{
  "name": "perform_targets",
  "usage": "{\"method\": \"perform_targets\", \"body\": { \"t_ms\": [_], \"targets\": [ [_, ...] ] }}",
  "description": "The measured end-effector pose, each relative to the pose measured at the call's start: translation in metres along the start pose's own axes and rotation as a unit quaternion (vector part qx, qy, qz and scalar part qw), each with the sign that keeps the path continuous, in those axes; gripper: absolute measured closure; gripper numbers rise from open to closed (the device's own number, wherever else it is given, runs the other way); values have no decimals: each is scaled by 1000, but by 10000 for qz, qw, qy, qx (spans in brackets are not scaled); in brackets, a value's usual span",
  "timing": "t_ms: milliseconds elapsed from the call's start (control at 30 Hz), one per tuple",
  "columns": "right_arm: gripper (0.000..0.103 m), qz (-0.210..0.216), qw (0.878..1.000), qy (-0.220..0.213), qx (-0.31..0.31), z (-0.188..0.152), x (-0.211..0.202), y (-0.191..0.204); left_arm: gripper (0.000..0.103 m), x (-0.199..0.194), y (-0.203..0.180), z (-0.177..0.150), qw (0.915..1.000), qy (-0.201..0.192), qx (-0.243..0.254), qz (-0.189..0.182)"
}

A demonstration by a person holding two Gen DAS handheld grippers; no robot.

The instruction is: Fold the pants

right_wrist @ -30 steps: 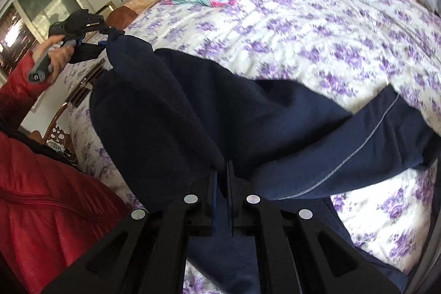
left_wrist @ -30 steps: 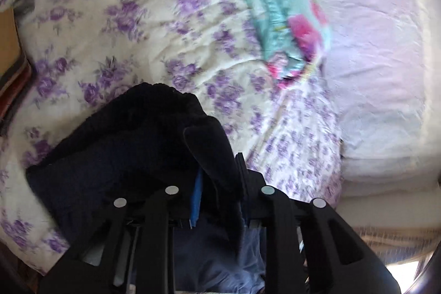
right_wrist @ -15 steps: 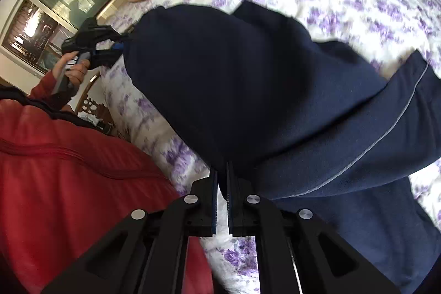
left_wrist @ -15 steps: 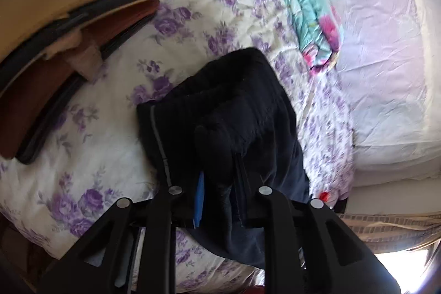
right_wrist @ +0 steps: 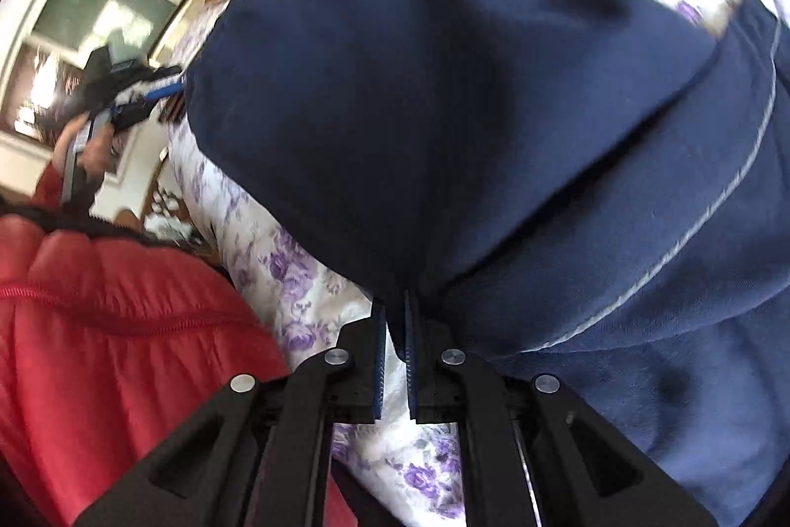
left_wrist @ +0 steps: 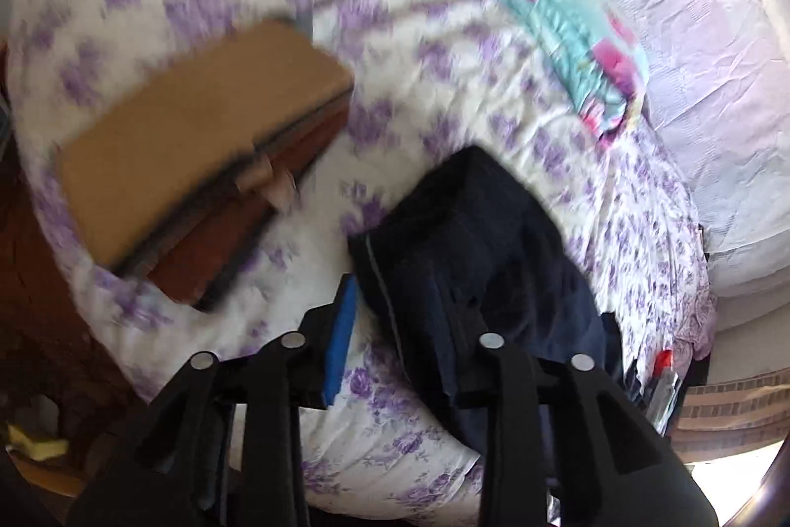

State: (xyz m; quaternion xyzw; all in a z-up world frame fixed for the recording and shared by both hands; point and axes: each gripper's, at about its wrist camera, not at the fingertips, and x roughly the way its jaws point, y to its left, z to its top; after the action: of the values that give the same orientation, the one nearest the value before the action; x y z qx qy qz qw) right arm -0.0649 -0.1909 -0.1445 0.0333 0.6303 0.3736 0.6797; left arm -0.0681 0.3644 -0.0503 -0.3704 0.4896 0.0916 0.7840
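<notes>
- A stack of tan and brown flat cushions (left_wrist: 197, 161) lies on the purple-flowered white bedspread (left_wrist: 444, 92), left of the dark navy fleece pants (left_wrist: 474, 240); a turquoise and pink folded quilt (left_wrist: 568, 28) lies farther off.
- The pants run from near to far across the bed's near edge.
- The left gripper (left_wrist: 400, 329) is spread wide, the cloth's edge between its fingers.
- The right gripper (right_wrist: 393, 319) is nearly closed, pinching the pants (right_wrist: 493, 132) beside a red puffer jacket (right_wrist: 123, 329).
</notes>
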Motion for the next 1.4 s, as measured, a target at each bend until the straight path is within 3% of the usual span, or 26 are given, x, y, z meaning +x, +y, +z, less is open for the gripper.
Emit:
{"method": "perform_targets", "body": {
  "t_ms": [67,133,233,267,300,333,367,467,500,533,600,667,733,833,867,900,933,967,1000,1067,1167,1267,1333,1400],
  "targets": [
    [93,76,10000,8,15,1,-5,1,65,-13,-14,3,9988,-190,312,-334],
    [87,248,9996,-75,87,3,-24,5,46,-10,-37,0,9955,-155,739,-573],
    [81,562,9948,-809,240,8,-75,5,45,16,-73,-20,9883,202,1255,-842],
    [65,462,9903,-1226,457,14,-97,-1,45,30,-83,-31,9857,357,1412,-852],
    [48,222,9859,-1515,674,20,-111,-8,45,40,-89,-36,9845,448,1494,-803],
    [44,-255,9760,-1864,1098,30,-126,-22,45,56,-94,-45,9832,594,1585,-681],
    [43,-531,9691,-1979,1370,36,-132,-31,44,66,-94,-52,9827,695,1614,-589],
    [43,-1703,9295,-2134,2480,64,-137,-71,36,93,-92,-64,9820,797,1690,-266],
    [43,-1918,9208,-2086,2682,75,-130,-81,27,97,-94,-67,9812,744,1751,-322],
    [43,-2028,9161,-2027,2803,82,-122,-85,16,97,-95,-69,9799,727,1809,-415],
    [43,-2157,9138,-1838,2909,97,-98,-86,7,102,-106,-73,9726,776,2163,-348],
    [42,-2390,9147,-1583,2849,103,-76,-82,5,106,-118,-82,9623,824,2593,-9],
    [40,-2901,9058,-1375,2765,106,-60,-86,5,113,-128,-91,9484,809,3045,369],
    [42,-3526,8925,-1369,2456,105,-45,-84,5,118,-134,-99,9299,782,3532,660],
    [49,-3613,8901,-1403,2397,101,-44,-84,5,120,-135,-100,9259,780,3629,695],
    [64,-3646,8871,-1485,2411,95,-47,-85,4,121,-135,-99,9231,792,3699,693],
    [70,-3586,8866,-1595,2447,92,-52,-86,4,122,-135,-98,9222,808,3721,674],
    [84,-3492,8862,-1701,2526,87,-60,-88,4,123,-134,-94,9220,830,3729,636],
    [91,-3302,8861,-1849,2675,79,-69,-91,4,124,-134,-92,9221,843,3725,613],
    [93,-2935,8818,-2254,2924,66,-86,-92,4,126,-133,-87,9223,868,3720,584],
    [93,-2467,8647,-3010,3176,31,-130,-80,4,128,-133,-76,9185,933,3797,584],
    [96,-2305,8258,-3631,3647,-39,-180,-68,4,129,-134,-76,9139,986,3903,523],
    [100,-2359,7761,-3856,4397,-115,-199,-71,4,132,-135,-70,9111,999,3974,451],
    [100,-2287,7363,-3733,5159,-178,-191,-86,4,127,-130,-73,9090,976,4032,410]
  ]
}}
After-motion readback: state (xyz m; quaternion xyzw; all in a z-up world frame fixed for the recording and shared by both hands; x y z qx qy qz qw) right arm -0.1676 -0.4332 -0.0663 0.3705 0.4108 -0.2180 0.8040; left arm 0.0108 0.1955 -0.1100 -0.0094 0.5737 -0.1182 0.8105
